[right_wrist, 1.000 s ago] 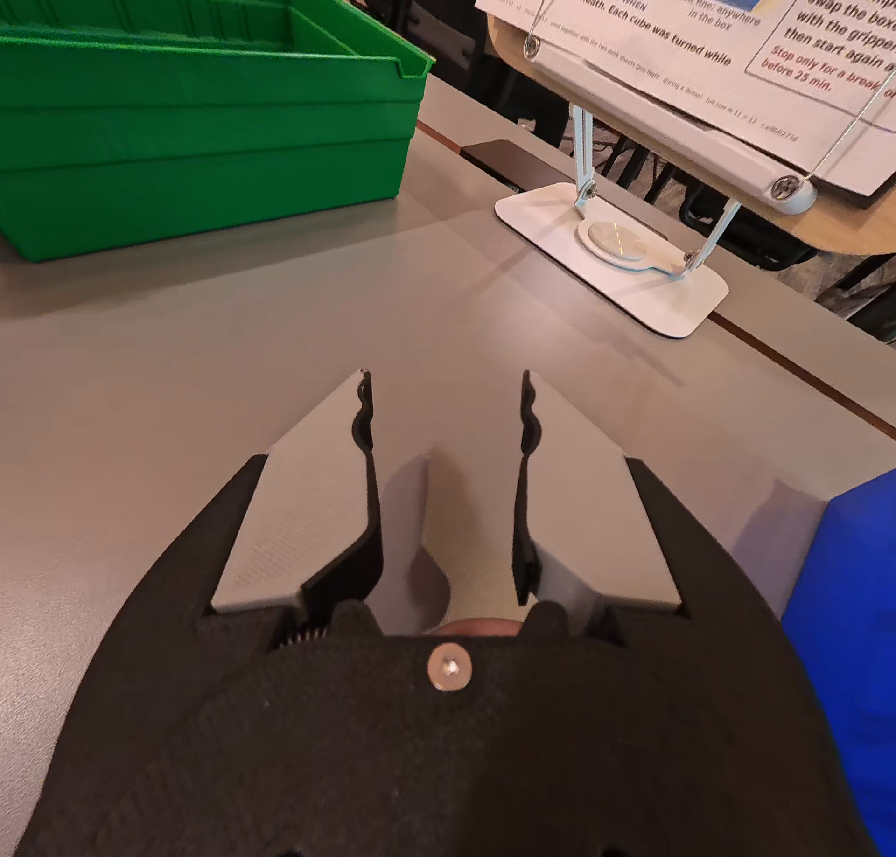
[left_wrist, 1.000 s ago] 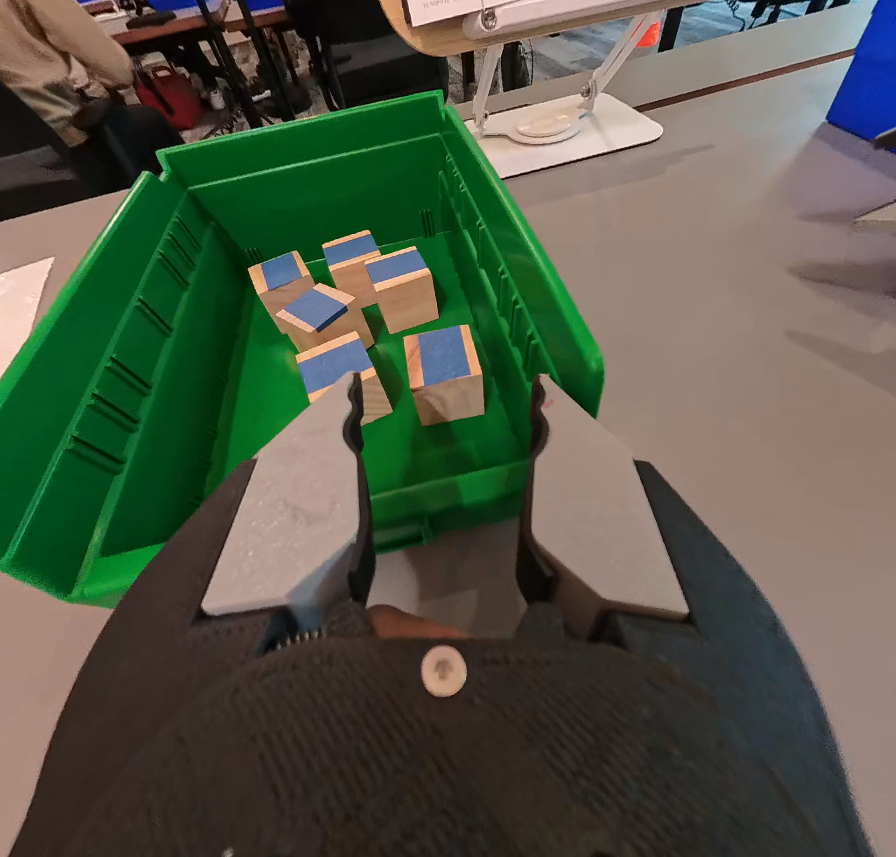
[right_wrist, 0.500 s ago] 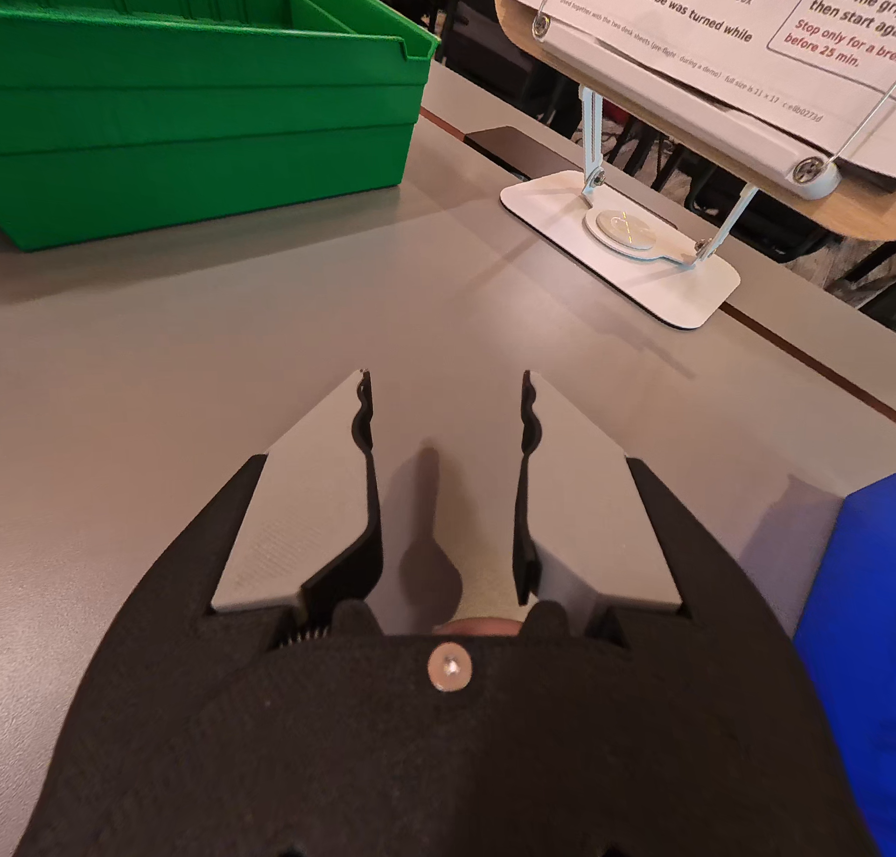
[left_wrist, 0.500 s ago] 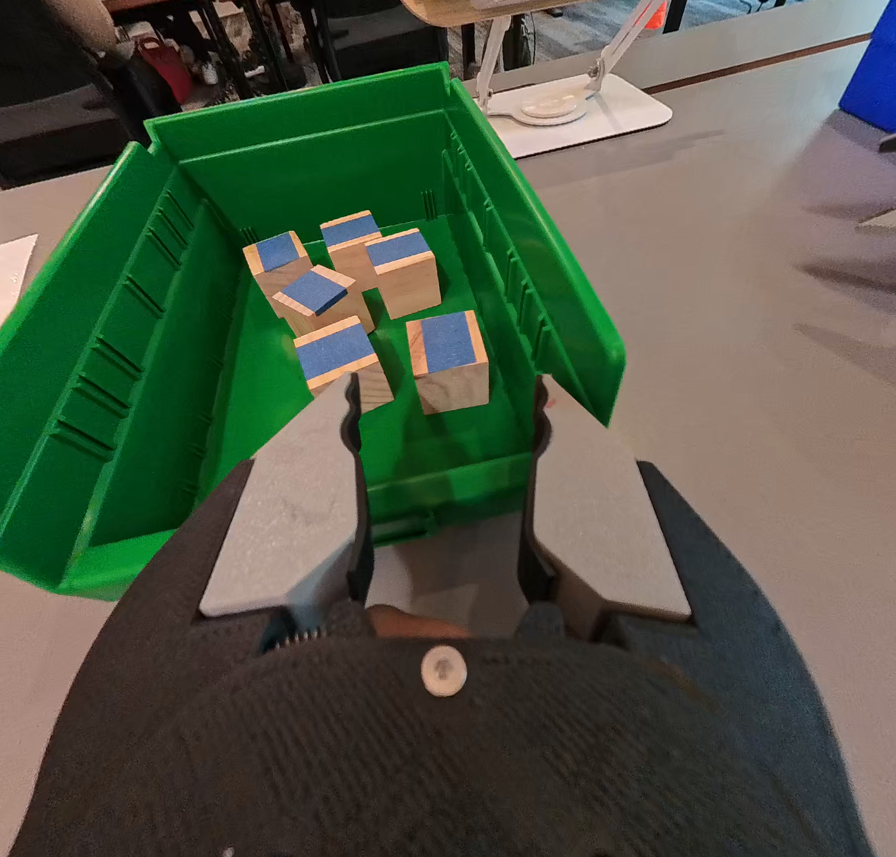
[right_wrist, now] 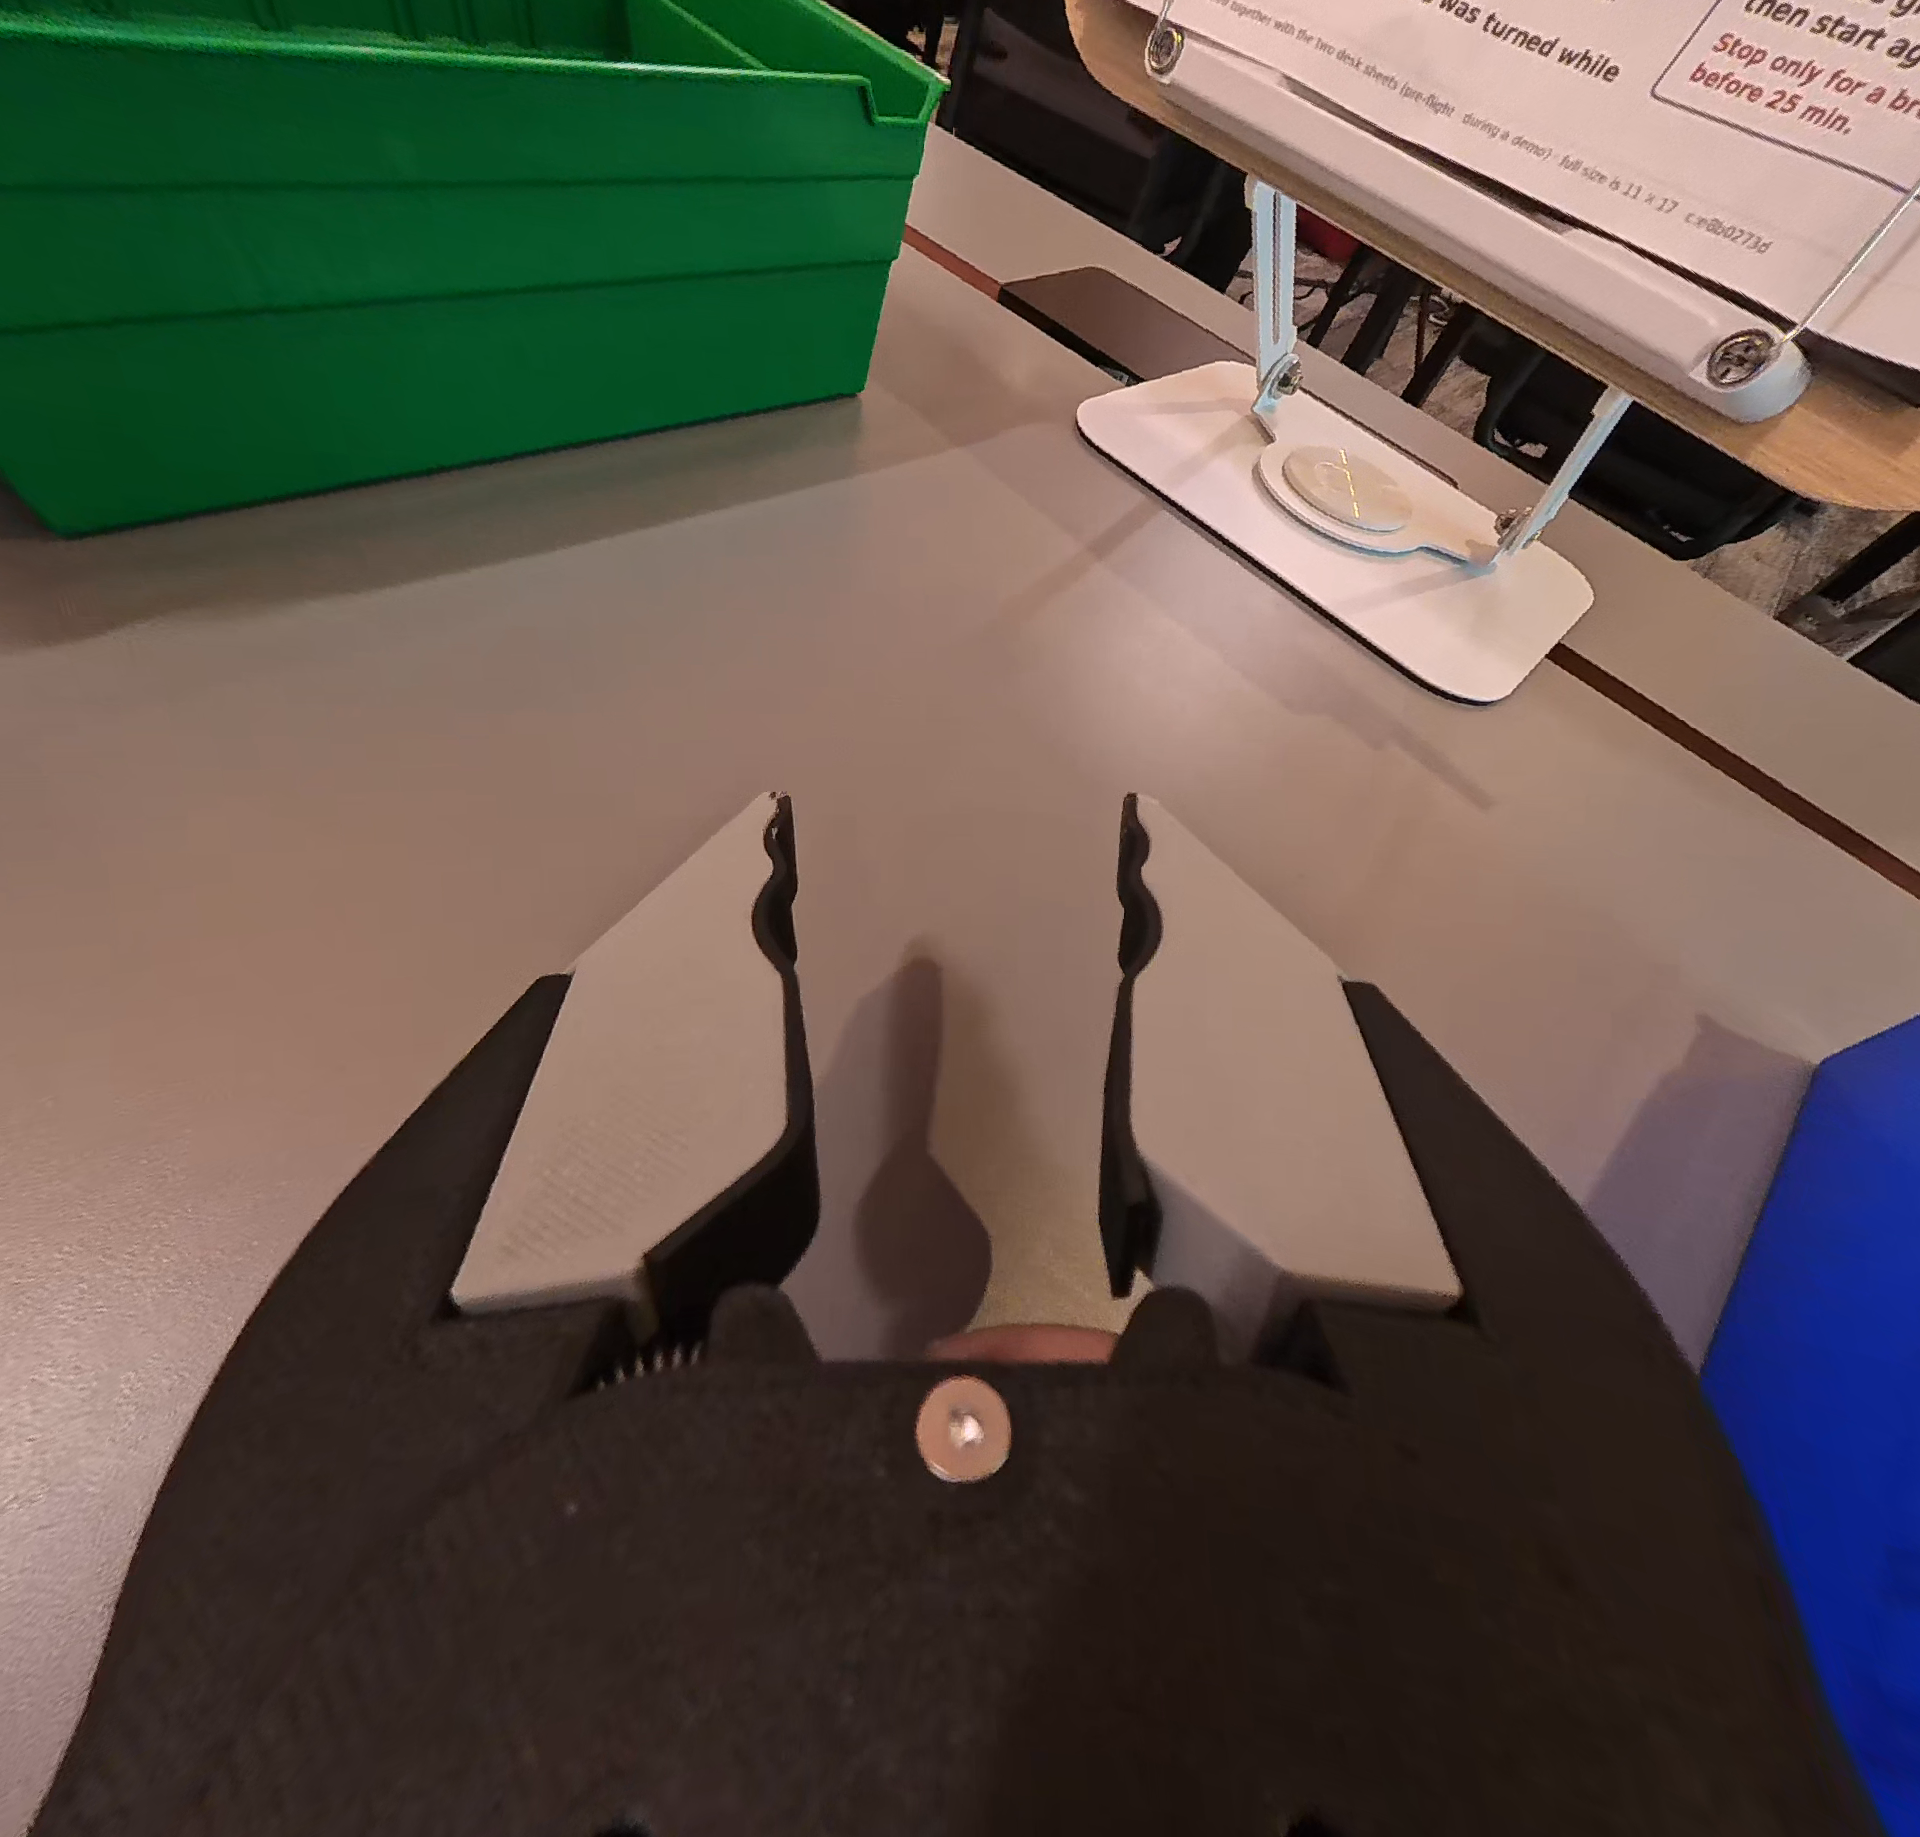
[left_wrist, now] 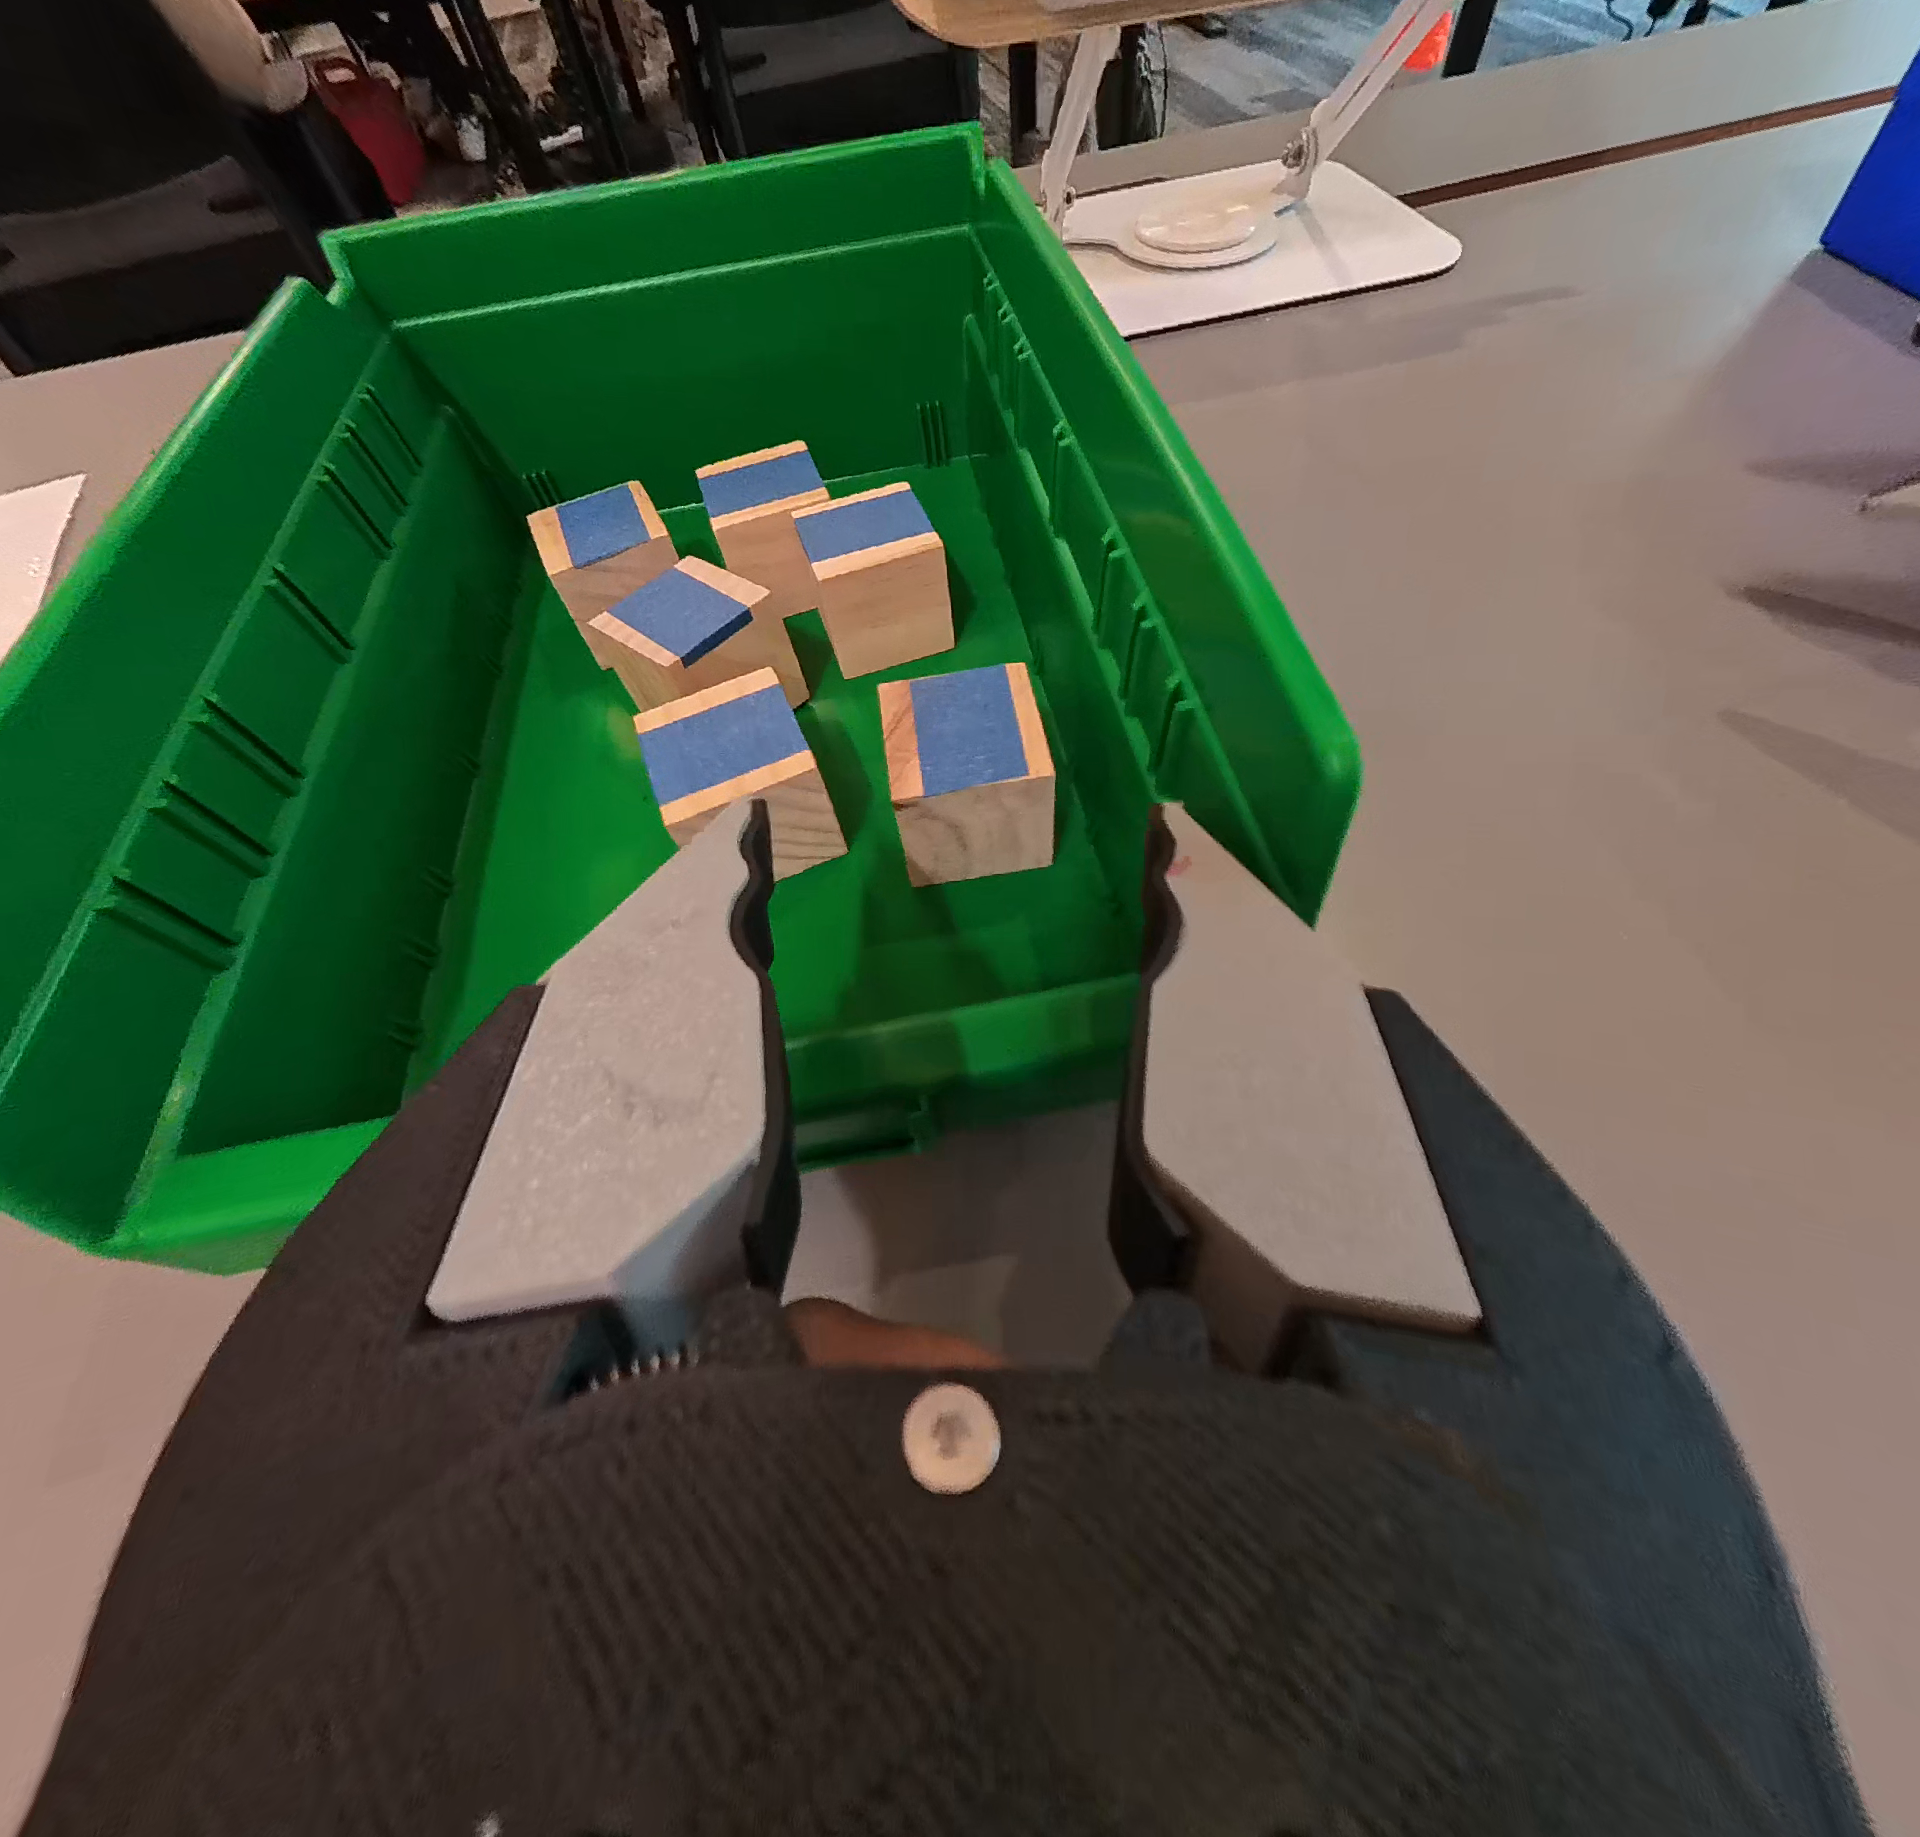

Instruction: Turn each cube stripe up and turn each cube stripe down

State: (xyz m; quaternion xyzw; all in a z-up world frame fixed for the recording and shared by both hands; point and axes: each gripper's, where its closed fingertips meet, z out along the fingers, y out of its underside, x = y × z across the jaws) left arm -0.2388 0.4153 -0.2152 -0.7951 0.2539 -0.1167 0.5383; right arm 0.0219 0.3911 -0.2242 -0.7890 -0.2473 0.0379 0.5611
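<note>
Several wooden cubes lie in a green bin (left_wrist: 312,707), each with a blue stripe facing up. The nearest two are a right cube (left_wrist: 971,774) and a left cube (left_wrist: 732,764); one cube (left_wrist: 686,634) behind them sits tilted among the rest. My left gripper (left_wrist: 956,826) is open and empty, held over the bin's near end, just short of the nearest cubes. My right gripper (right_wrist: 954,811) is open and empty, low over the bare grey table (right_wrist: 520,748), well apart from the green bin (right_wrist: 416,281); the cubes are hidden there.
A white document stand (right_wrist: 1351,540) holding a printed sheet stands on the table behind, also in the left wrist view (left_wrist: 1247,239). A blue box (right_wrist: 1829,1372) sits at the right edge. Chairs and desks lie beyond the table.
My left gripper has moved forward over the bin, closer to the cubes. My right gripper has crept slightly forward and stays open.
</note>
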